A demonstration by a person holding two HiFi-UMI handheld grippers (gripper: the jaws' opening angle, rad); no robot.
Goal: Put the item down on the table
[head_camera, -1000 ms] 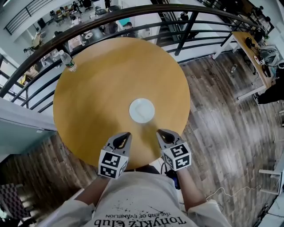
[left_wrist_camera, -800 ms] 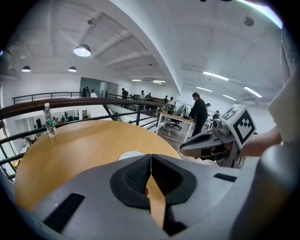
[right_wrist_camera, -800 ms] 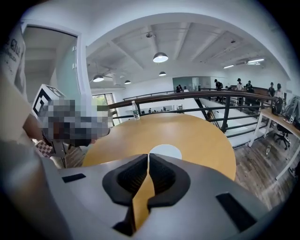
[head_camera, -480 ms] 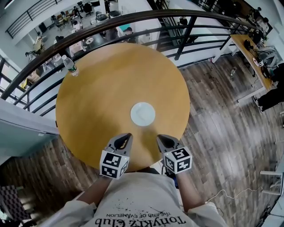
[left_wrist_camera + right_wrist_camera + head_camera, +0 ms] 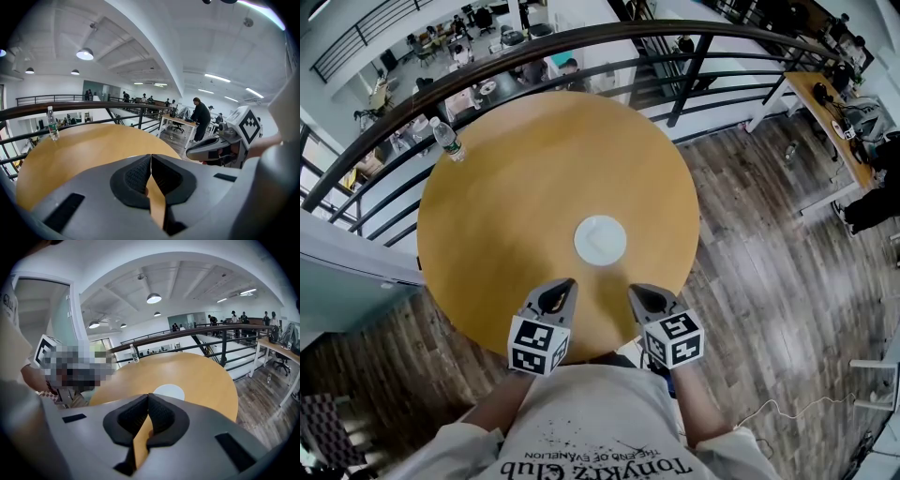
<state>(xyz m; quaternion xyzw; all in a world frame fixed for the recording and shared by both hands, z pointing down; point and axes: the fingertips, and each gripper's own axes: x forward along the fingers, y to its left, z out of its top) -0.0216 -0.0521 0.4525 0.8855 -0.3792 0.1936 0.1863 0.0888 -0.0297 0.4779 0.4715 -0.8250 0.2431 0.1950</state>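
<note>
Shows the white disc (image 5: 600,240) flat at the centre of the desk (image 5: 516,187), bare wood round it, water bottle (image 5: 448,141) at the far rim, left gripper (image 5: 565,284) and right gripper (image 5: 636,289) at the near edge, fingers (image 5: 133,177) closed on nothing.

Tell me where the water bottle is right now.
In the head view the water bottle stands upright at the far left edge of the round table, just inside the railing and well away from the white plate.
</note>
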